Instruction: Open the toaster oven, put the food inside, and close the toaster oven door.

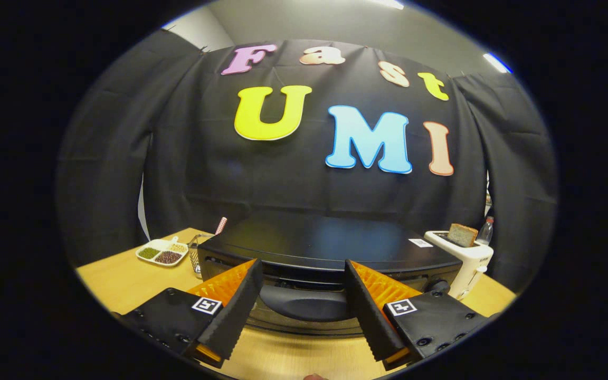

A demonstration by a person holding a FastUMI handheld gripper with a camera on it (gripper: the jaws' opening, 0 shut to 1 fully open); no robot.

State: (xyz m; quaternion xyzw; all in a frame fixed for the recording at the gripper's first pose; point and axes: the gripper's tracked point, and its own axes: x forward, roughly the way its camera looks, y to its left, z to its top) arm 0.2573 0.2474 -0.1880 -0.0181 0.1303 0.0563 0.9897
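Black toaster oven [330, 248] (door closed) ahead; tool [304, 306] open.

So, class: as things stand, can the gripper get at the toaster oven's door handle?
Probably yes: the gripper is open, and the door handle of the toaster oven lies just ahead between its fingers, with nothing in between.

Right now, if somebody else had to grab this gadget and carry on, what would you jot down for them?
Gripper: open, holding nothing, its fingers spread either side of the toaster oven's door handle, close to it, not gripping.
Toaster oven: on the wooden table, straight ahead, door shut.
Food: a bread slice stands in the white toaster beside the oven; a divided dish sits on its other side.
Done: nothing yet.
Left: open the door, put food in, close it.
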